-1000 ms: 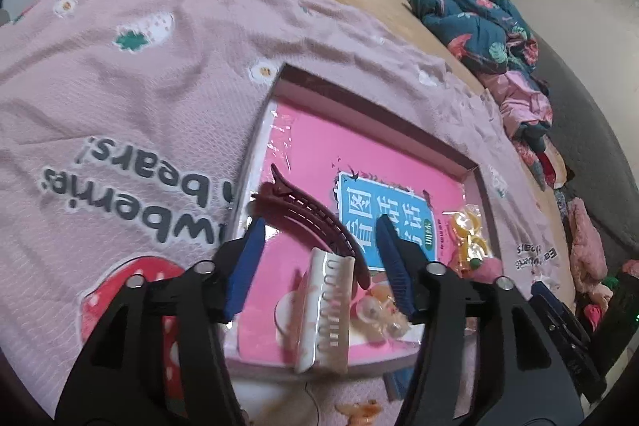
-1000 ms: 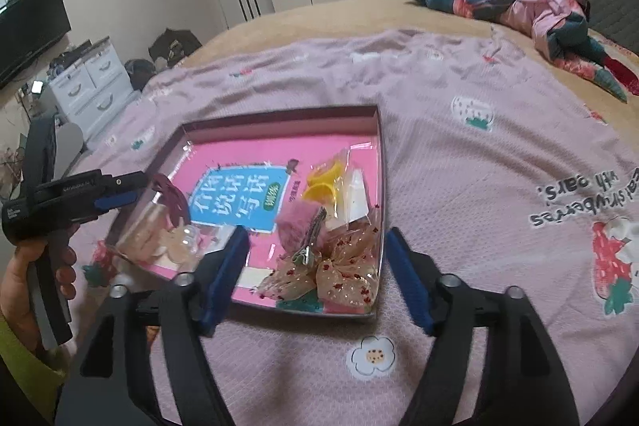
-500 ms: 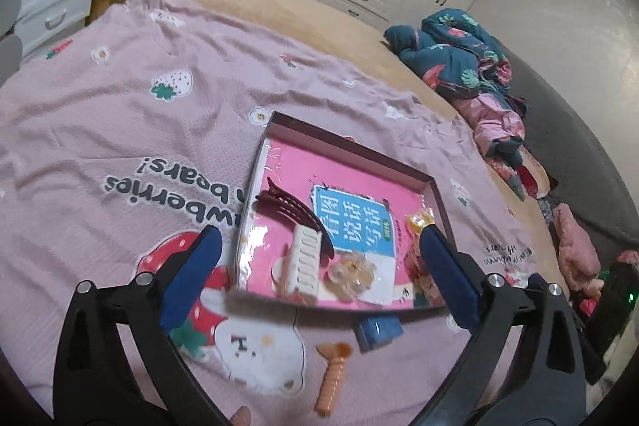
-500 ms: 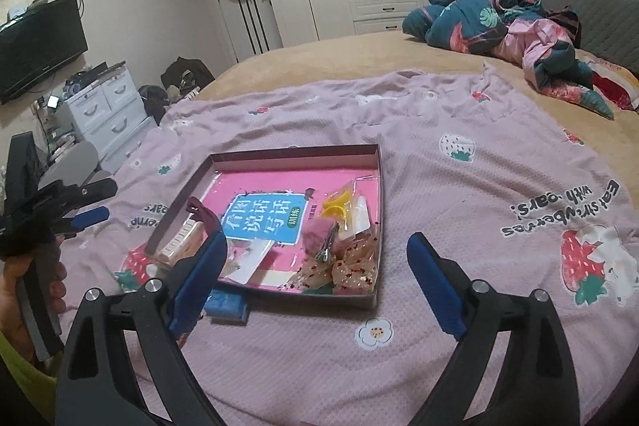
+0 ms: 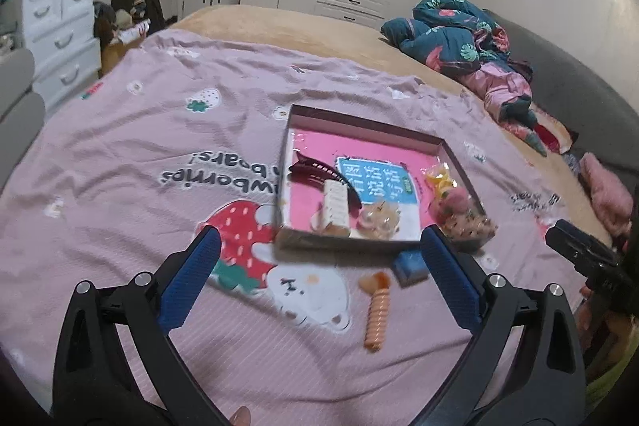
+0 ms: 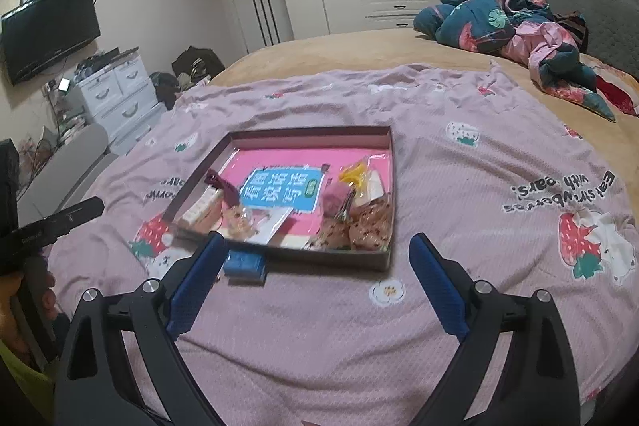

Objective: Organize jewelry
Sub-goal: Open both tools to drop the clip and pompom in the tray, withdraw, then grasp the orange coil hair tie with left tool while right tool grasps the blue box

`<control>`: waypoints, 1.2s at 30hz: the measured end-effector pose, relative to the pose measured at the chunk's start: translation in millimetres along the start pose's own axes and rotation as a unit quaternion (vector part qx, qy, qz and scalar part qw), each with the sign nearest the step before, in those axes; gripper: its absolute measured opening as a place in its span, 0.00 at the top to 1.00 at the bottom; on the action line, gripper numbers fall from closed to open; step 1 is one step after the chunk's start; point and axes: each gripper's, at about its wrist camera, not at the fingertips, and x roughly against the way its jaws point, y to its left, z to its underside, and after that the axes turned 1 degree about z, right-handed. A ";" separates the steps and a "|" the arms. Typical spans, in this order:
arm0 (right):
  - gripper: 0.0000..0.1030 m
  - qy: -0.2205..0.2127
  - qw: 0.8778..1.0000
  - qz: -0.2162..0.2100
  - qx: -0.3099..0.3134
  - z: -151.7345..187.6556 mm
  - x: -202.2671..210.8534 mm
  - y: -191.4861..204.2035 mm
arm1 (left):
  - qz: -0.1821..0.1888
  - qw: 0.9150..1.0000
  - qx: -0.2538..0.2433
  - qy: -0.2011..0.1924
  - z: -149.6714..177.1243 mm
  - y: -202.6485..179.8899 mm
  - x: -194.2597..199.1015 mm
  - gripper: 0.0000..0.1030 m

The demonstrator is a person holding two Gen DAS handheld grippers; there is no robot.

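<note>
left gripper (image 5: pixel 319 246) wide open, empty, above pink bedspread (image 5: pixel 120 154). shallow tray (image 6: pixel 383 260) mid-bed, holding maroon hair claw (image 5: pixel 315 172), cream hair claw (image 5: pixel 336 204), yellow clips (image 6: pixel 353 174). orange spiral clip (image 5: pixel 377 310), blue box (image 6: pixel 244 264) just outside. right gripper (image 6: pixel 315 250) open, empty.

Counted ahead of the open jaws: one shallow box (image 5: pixel 361 244), two claw clips (image 5: pixel 319 172) inside, one bead cluster (image 5: pixel 379 218), one yellow trinket (image 5: pixel 437 178), one pink pompom (image 6: pixel 337 196); nearer the jaws, one blue block (image 5: pixel 411 266), one orange spiral clip (image 5: pixel 377 306).
</note>
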 end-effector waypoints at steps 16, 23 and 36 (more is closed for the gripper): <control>0.10 0.054 0.998 -0.017 0.033 22.7 -17.7 20.2 | 0.029 0.996 -0.033 0.076 52.7 -10.3 -21.9 0.09; 0.10 0.078 0.996 -0.020 0.032 31.4 -37.1 19.8 | 0.050 0.989 -0.065 0.126 71.8 -30.8 -57.7 0.34; 0.10 0.112 0.991 -0.051 0.051 30.0 -80.9 41.8 | 0.063 0.982 -0.075 0.163 79.3 -33.3 -94.8 0.90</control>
